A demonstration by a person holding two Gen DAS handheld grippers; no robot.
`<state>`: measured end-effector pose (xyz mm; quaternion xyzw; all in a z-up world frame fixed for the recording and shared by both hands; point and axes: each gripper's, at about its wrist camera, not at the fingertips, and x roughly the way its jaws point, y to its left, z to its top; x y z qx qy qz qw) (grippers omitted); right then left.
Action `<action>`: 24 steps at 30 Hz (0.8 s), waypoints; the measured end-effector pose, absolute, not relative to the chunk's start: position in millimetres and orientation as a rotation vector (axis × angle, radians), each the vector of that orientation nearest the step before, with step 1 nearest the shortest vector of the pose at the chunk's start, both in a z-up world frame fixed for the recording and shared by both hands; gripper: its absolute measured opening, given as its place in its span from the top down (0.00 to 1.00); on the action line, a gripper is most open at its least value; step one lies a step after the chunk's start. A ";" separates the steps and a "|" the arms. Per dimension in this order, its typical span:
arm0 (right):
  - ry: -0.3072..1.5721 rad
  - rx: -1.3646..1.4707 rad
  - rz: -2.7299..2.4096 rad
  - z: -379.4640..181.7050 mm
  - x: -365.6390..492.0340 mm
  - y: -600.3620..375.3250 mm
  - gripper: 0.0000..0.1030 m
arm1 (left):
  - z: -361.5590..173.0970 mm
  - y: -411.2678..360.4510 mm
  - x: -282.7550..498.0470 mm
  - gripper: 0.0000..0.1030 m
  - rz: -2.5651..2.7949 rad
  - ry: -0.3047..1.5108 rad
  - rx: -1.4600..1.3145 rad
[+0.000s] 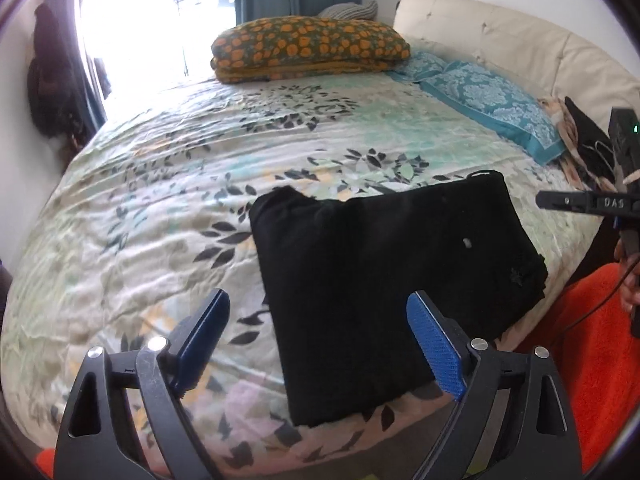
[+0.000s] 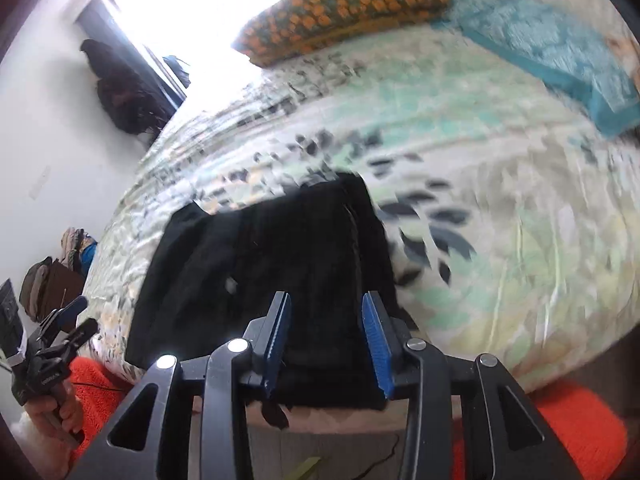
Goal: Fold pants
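Observation:
Black pants [image 1: 400, 280] lie folded into a flat rectangle on the leaf-patterned bedspread [image 1: 160, 200], near the bed's front edge. My left gripper [image 1: 320, 340] hovers over their near left corner, open wide, with nothing between its blue pads. In the left wrist view the right gripper [image 1: 580, 200] shows at the far right, clear of the pants' right edge. In the right wrist view the pants [image 2: 260, 272] lie just beyond my right gripper [image 2: 326, 340]. It stands partly open above their near edge, and its pads touch no cloth. The left gripper [image 2: 72, 320] is at lower left, held by a hand [image 2: 52, 412].
An orange-flowered folded blanket [image 1: 312, 48] and a teal pillow [image 1: 492, 100] lie at the head of the bed by the cream headboard [image 1: 500, 28]. Loose clothes [image 1: 580, 140] are piled at the right. The person's orange garment [image 1: 592, 360] is close by. Dark clothing [image 1: 52, 80] hangs on the left wall.

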<state>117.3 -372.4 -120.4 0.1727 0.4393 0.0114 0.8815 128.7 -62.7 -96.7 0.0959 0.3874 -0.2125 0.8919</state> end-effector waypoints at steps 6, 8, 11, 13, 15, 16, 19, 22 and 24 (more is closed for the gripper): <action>0.880 0.294 0.220 -117.6 201.7 -324.1 0.61 | -148.0 -125.0 151.0 0.11 -0.445 0.913 0.326; 0.973 0.282 0.122 -152.1 220.7 -333.1 0.71 | -175.8 -136.3 149.0 0.10 -0.438 0.974 0.389; 1.064 0.444 0.043 -203.1 222.4 -374.9 1.00 | -181.5 -136.4 137.8 0.09 -0.421 0.925 0.393; 1.016 0.526 0.049 -200.0 208.0 -390.3 1.00 | -171.2 -132.9 138.0 0.09 -0.413 0.962 0.374; 0.976 0.459 0.047 -178.8 189.5 -385.8 0.90 | -155.0 -123.7 135.7 0.09 -0.413 0.959 0.297; 0.958 0.415 0.047 -166.6 178.2 -380.6 0.86 | -147.6 -117.6 133.5 0.08 -0.417 0.948 0.258; 0.898 0.340 0.071 -139.6 137.8 -359.0 0.74 | -141.4 -104.6 126.6 0.07 -0.397 0.955 0.211; 0.926 0.264 0.071 -149.0 106.5 -332.9 0.69 | -166.6 -103.1 123.1 0.06 -0.357 1.025 0.249; 1.023 0.244 0.037 -180.7 96.0 -326.7 0.68 | -186.8 -101.4 125.9 0.00 -0.329 1.059 0.253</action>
